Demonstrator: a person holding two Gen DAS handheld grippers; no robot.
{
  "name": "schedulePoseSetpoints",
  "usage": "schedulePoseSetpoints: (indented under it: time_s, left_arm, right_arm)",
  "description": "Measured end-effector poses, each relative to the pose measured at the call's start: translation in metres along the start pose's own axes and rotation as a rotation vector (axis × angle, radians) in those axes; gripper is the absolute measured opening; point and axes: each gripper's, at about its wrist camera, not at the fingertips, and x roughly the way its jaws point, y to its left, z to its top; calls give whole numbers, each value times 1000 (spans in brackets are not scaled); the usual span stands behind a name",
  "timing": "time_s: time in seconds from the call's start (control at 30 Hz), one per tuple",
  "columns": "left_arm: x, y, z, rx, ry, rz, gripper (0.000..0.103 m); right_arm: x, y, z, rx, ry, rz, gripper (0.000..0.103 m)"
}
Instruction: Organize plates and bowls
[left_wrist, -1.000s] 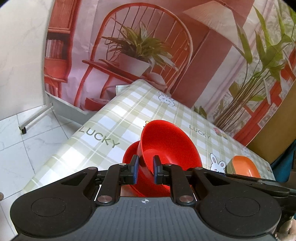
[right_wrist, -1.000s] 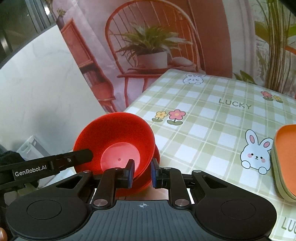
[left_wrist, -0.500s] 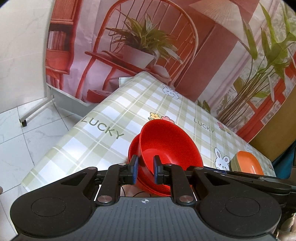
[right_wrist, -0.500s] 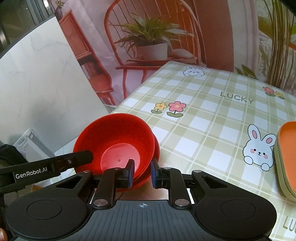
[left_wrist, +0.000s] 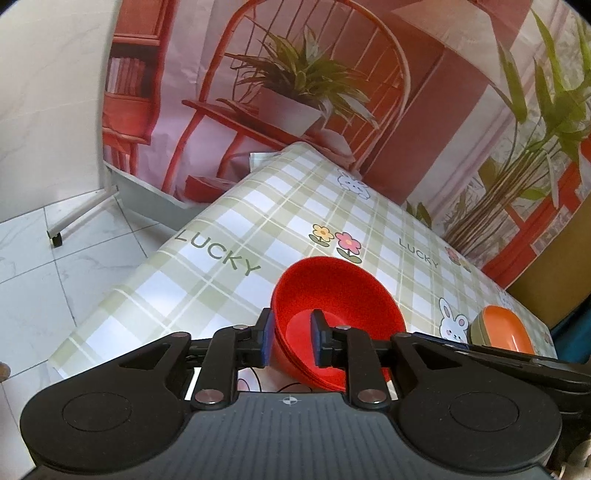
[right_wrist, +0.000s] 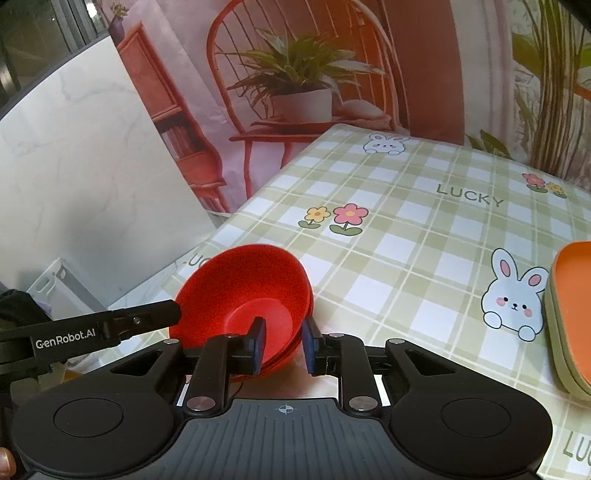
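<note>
A stack of red bowls (left_wrist: 340, 295) (right_wrist: 243, 291) sits nested near the front left corner of the checked table (left_wrist: 229, 236) (right_wrist: 406, 229). My left gripper (left_wrist: 291, 341) is shut on the stack's left rim, one finger inside and one outside. My right gripper (right_wrist: 282, 343) is shut on the stack's right rim in the same way. The left gripper's finger (right_wrist: 147, 319) shows from the side in the right wrist view. An orange plate on a green stack (left_wrist: 502, 328) (right_wrist: 572, 317) lies to the right on the table.
The table's left edge (left_wrist: 122, 291) drops to a tiled floor. A printed backdrop with a chair and plants (left_wrist: 295, 96) hangs behind the table. A white panel (right_wrist: 74, 184) stands to the left.
The red bowl stack has come down lower and leveled out toward the table, with both grippers still holding its rim. More of the tablecloth shows beyond it.
</note>
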Motion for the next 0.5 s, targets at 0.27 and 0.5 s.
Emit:
schedulePoseSetpoints:
  time_s: [0.27,0.5]
  left_arm:
    - [7,2,1,-33,-16,-12,43]
    - [22,6,-3,-39,21,8,43]
  right_arm:
    - [14,-8,2,23,-3,-10,21]
    - [31,-9,2,22,10,5,22]
